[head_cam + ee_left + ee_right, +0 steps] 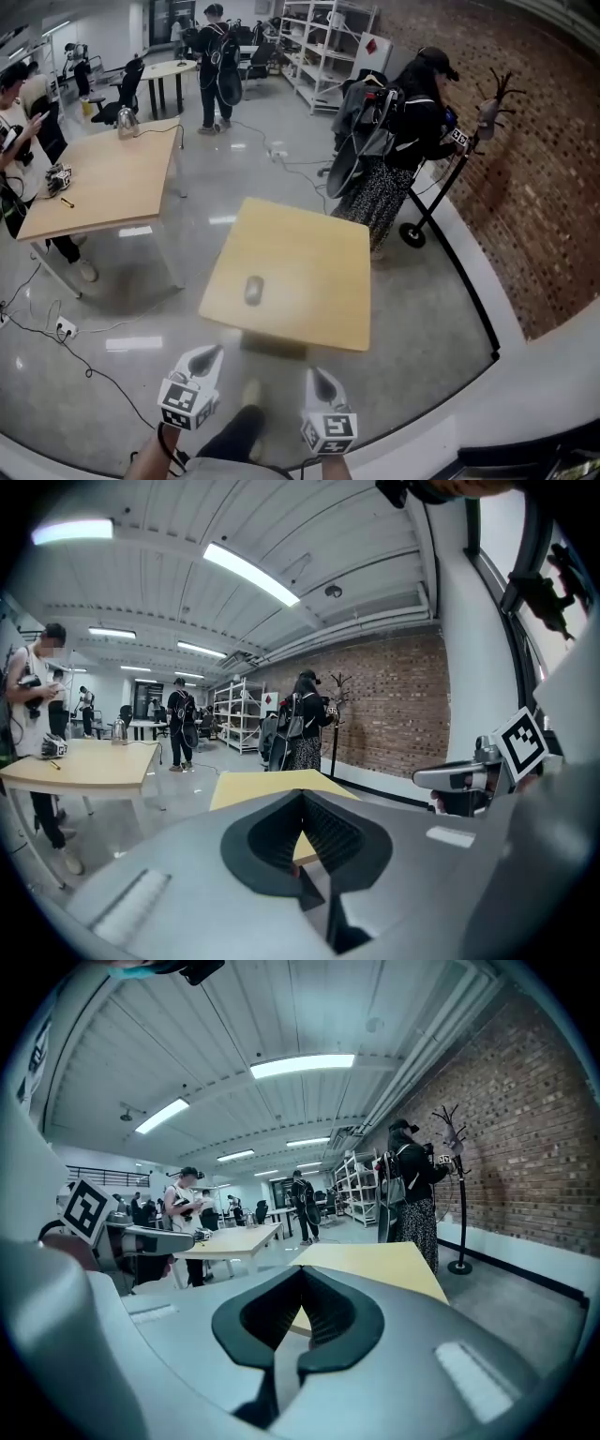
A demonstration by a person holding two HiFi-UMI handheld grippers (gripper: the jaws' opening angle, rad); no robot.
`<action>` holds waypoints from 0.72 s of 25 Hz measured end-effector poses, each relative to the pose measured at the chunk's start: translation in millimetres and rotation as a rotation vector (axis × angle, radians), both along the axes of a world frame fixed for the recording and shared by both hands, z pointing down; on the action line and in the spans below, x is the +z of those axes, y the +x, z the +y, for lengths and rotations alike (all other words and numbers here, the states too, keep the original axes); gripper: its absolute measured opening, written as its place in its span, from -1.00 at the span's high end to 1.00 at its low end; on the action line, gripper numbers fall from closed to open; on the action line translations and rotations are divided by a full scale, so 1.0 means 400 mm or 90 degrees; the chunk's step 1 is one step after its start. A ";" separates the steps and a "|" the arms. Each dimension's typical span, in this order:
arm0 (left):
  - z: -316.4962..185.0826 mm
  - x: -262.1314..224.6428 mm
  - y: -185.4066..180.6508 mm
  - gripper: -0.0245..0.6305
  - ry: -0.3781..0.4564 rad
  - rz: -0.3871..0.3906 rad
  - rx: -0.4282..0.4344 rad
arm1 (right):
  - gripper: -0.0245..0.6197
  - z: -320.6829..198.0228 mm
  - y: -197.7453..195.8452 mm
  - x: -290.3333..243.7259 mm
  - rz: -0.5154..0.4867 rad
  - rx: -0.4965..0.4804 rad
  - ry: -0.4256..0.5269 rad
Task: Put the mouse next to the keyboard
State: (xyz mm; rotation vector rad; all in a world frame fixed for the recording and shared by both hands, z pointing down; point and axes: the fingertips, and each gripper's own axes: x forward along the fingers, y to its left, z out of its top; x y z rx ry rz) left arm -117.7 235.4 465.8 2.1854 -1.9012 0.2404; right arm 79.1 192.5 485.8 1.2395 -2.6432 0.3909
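A grey mouse [253, 290] lies on the left half of a small wooden surface [319, 272], towards its near edge. Just short of that edge, over the polished floor [141, 319], a person holds the left tool [212, 352] and right tool [316, 374] side by side, both pointing at the surface. Each has its jaws closed together, gripping nothing.

1 mouse [253, 290], 1 small table [300, 267], 2 grippers: L gripper [215, 350], R gripper [314, 371].

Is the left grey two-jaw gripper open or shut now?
Shut. In the left gripper view, the grey two-jaw left gripper has its dark jaws closed together, with nothing between them.
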 end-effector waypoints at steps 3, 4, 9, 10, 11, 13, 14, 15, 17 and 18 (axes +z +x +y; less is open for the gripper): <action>-0.063 0.012 -0.007 0.93 -0.004 0.011 0.001 | 0.88 -0.055 -0.004 0.006 0.003 0.001 -0.003; -0.085 0.015 -0.009 0.93 -0.005 0.015 0.001 | 0.88 -0.076 -0.005 0.007 0.003 0.003 -0.005; -0.179 0.018 -0.029 0.93 -0.009 0.030 0.003 | 0.88 -0.177 -0.030 0.006 0.005 0.005 -0.010; -0.196 0.019 -0.034 0.93 -0.010 0.031 0.003 | 0.88 -0.197 -0.037 0.006 0.006 0.004 -0.011; -0.214 0.020 -0.041 0.93 -0.012 0.032 0.002 | 0.88 -0.218 -0.045 0.005 0.006 0.003 -0.011; -0.248 0.023 -0.057 0.93 -0.017 0.036 0.001 | 0.88 -0.257 -0.062 0.004 0.006 0.001 -0.012; -0.263 0.025 -0.065 0.93 -0.021 0.039 0.001 | 0.88 -0.274 -0.070 0.005 0.006 0.000 -0.013; -0.277 0.028 -0.074 0.93 -0.025 0.042 0.000 | 0.88 -0.291 -0.078 0.006 0.006 0.000 -0.014; -0.303 0.038 -0.088 0.93 -0.035 0.045 -0.003 | 0.88 -0.319 -0.091 0.010 0.007 -0.001 -0.019; -0.316 0.044 -0.092 0.93 -0.040 0.046 -0.003 | 0.88 -0.332 -0.096 0.013 0.007 -0.001 -0.023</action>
